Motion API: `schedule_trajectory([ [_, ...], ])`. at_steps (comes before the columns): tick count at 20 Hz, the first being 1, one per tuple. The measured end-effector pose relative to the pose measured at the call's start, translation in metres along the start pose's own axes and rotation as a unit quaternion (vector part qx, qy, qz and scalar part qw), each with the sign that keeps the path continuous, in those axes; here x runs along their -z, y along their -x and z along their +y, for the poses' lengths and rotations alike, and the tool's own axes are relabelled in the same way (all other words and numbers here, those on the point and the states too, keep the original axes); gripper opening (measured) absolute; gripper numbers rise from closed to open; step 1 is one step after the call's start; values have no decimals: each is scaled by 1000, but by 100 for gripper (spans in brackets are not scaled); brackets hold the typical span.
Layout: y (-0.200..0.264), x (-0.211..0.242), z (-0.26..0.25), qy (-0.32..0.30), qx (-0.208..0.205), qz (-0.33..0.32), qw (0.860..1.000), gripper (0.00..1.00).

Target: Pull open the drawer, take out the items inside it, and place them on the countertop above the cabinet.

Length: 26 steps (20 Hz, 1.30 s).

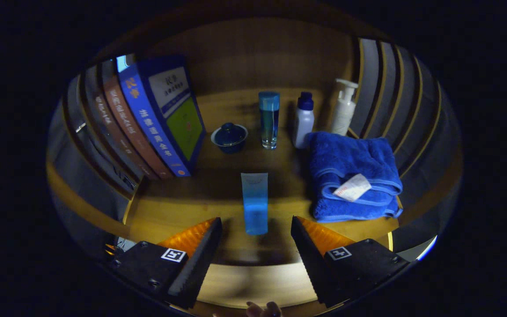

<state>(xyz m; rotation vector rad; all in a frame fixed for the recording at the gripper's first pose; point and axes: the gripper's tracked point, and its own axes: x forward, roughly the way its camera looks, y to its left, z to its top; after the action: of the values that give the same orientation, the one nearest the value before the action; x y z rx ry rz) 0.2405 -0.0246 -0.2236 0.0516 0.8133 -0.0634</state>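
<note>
A blue tube rests on the wooden countertop, crimped end pointing away, just ahead of my fingertips and centred on the gap. My gripper is open, its jaws wide apart with nothing pressed between them; the tube's near end sits level with the tips without touching either finger.
Several books lean at the left. At the back stand a lidded blue cup, a tall clear bottle, a white bottle with a blue cap and a white pump bottle. A folded blue towel lies on the right. Slatted walls flank both sides.
</note>
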Motion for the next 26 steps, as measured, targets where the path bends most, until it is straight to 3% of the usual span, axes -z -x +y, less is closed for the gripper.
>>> schedule_trajectory([
  [5,80,16,7,5,-25,-77,997,100],
  [13,176,78,5,26,-23,-178,984,100],
  [18,198,141,2,38,-37,-224,973,100],
  [26,187,236,-20,1,-35,-223,974,100],
])
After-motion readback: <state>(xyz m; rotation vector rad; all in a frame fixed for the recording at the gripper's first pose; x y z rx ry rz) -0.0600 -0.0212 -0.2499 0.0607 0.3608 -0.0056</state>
